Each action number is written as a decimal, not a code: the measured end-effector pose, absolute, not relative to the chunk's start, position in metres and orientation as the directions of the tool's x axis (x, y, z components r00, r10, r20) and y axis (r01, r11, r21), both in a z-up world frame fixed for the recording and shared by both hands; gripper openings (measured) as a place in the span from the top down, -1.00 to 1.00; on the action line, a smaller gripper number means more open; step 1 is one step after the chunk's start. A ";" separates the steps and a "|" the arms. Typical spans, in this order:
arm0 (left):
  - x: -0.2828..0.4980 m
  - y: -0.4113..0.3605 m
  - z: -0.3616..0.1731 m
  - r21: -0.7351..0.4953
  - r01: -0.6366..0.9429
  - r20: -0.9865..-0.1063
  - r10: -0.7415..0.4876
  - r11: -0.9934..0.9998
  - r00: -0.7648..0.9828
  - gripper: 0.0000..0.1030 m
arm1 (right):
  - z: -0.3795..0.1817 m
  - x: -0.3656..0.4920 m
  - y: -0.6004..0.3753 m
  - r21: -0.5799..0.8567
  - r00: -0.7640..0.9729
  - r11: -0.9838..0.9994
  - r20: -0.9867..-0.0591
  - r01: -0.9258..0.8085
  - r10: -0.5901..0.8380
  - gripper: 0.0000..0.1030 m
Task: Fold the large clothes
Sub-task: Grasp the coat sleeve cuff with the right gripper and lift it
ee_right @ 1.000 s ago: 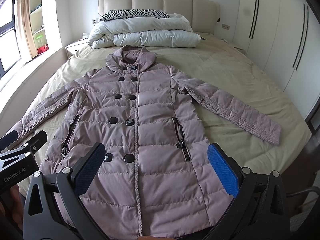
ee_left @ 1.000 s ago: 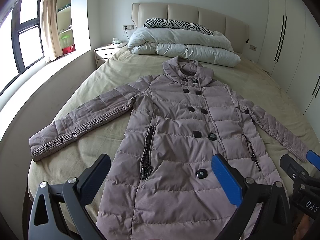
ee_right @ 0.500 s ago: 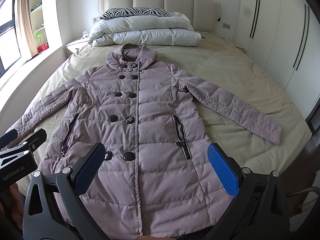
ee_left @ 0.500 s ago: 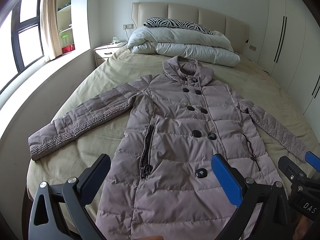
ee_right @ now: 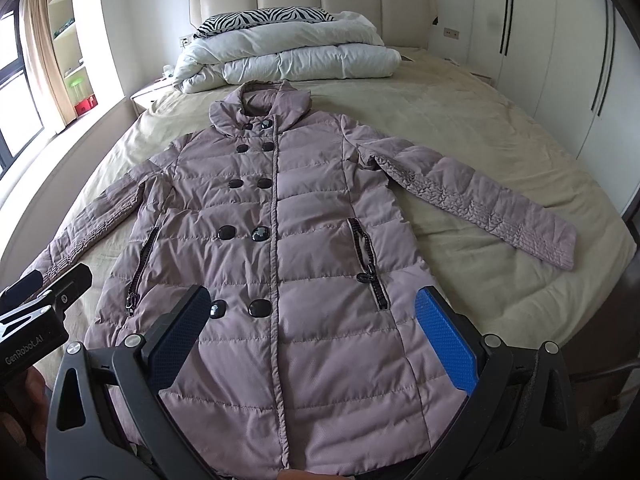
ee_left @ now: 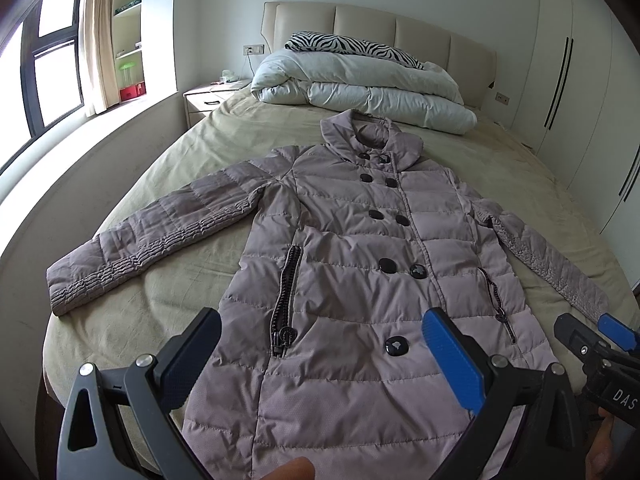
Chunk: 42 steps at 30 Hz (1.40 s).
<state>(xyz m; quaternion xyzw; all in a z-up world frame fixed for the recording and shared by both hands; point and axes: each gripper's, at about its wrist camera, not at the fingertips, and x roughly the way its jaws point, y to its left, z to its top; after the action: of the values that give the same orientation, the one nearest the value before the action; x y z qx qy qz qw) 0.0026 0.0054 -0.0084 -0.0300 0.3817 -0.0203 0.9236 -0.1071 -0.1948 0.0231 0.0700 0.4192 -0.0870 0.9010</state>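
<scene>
A long mauve quilted coat (ee_left: 352,280) lies flat, face up and buttoned, on the bed, collar toward the headboard and both sleeves spread outward; it also shows in the right wrist view (ee_right: 280,240). My left gripper (ee_left: 320,356) is open and empty, held above the coat's lower left part near the hem. My right gripper (ee_right: 312,328) is open and empty above the lower right part. Each gripper shows at the edge of the other's view, the right one in the left wrist view (ee_left: 596,352) and the left one in the right wrist view (ee_right: 44,304).
The bed (ee_right: 480,128) has a beige sheet. A folded white duvet (ee_left: 360,88) and a zebra pillow (ee_left: 352,44) lie by the headboard. A nightstand (ee_left: 208,100) and window ledge stand left; white wardrobes (ee_left: 592,100) line the right.
Both grippers have drifted slightly; the coat appears a little shifted in each view. The coat itself lies as before and both grippers stay open.
</scene>
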 end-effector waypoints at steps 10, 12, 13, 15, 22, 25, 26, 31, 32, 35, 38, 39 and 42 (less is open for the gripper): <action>0.020 -0.006 -0.049 -0.247 0.115 -0.769 -0.267 0.962 0.581 -1.00 | 0.002 -0.117 -0.329 0.248 0.693 0.892 -0.715 0.377 -0.094 -1.00; 0.024 -0.007 -0.054 -0.327 0.130 -0.759 -0.342 0.936 0.554 -1.00 | -0.003 -0.127 -0.371 0.289 0.707 0.847 -0.695 0.445 -0.134 -1.00; 0.026 -0.008 -0.056 -0.357 0.141 -0.749 -0.373 0.923 0.548 -1.00 | -0.006 -0.132 -0.394 0.312 0.708 0.819 -0.690 0.482 -0.154 -1.00; 0.027 -0.012 -0.055 -0.364 0.172 -0.719 -0.393 0.915 0.573 -1.00 | -0.014 -0.147 -0.448 0.373 0.721 0.755 -0.667 0.539 -0.186 -1.00; 0.039 -0.023 -0.056 -0.332 0.152 -0.750 -0.358 0.931 0.556 -1.00 | -0.061 -0.195 -0.619 0.585 0.772 0.545 -0.602 0.601 -0.205 -1.00; 0.042 -0.017 -0.059 -0.382 0.140 -0.727 -0.391 0.913 0.565 -1.00 | -0.090 -0.210 -0.669 0.673 0.798 0.451 -0.577 0.586 -0.176 -1.00; 0.046 -0.018 -0.062 -0.375 0.138 -0.734 -0.384 0.917 0.559 -1.00 | -0.101 -0.211 -0.679 0.688 0.798 0.427 -0.581 0.587 -0.162 -1.00; 0.053 -0.028 -0.073 -0.405 0.143 -0.744 -0.417 0.903 0.521 -1.00 | -0.144 -0.202 -0.718 0.735 0.803 0.353 -0.589 0.578 -0.090 -0.71; 0.055 -0.031 -0.075 -0.416 0.148 -0.743 -0.429 0.897 0.514 -1.00 | -0.152 -0.197 -0.722 0.747 0.811 0.348 -0.581 0.566 -0.070 -0.65; 0.057 -0.040 -0.079 -0.413 0.162 -0.750 -0.435 0.896 0.498 -1.00 | -0.164 -0.185 -0.732 0.728 0.793 0.352 -0.605 0.587 -0.071 -0.63; 0.058 -0.046 -0.081 -0.418 0.177 -0.750 -0.449 0.891 0.486 -1.00 | -0.176 -0.176 -0.744 0.717 0.775 0.337 -0.628 0.611 -0.069 -0.49; 0.058 -0.046 -0.082 -0.422 0.179 -0.749 -0.453 0.889 0.483 -1.00 | -0.178 -0.175 -0.746 0.707 0.768 0.340 -0.636 0.620 -0.075 -0.34; 0.058 -0.048 -0.085 -0.430 0.185 -0.748 -0.463 0.884 0.475 -1.00 | -0.181 -0.167 -0.757 0.659 0.729 0.376 -0.681 0.652 -0.071 0.19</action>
<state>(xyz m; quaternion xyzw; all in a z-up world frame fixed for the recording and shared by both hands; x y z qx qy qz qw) 0.0579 -0.0481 -0.0849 -0.1465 0.4752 -0.1913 0.8462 -0.1666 -0.7567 -0.1807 0.5083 0.2858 -0.2321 0.7785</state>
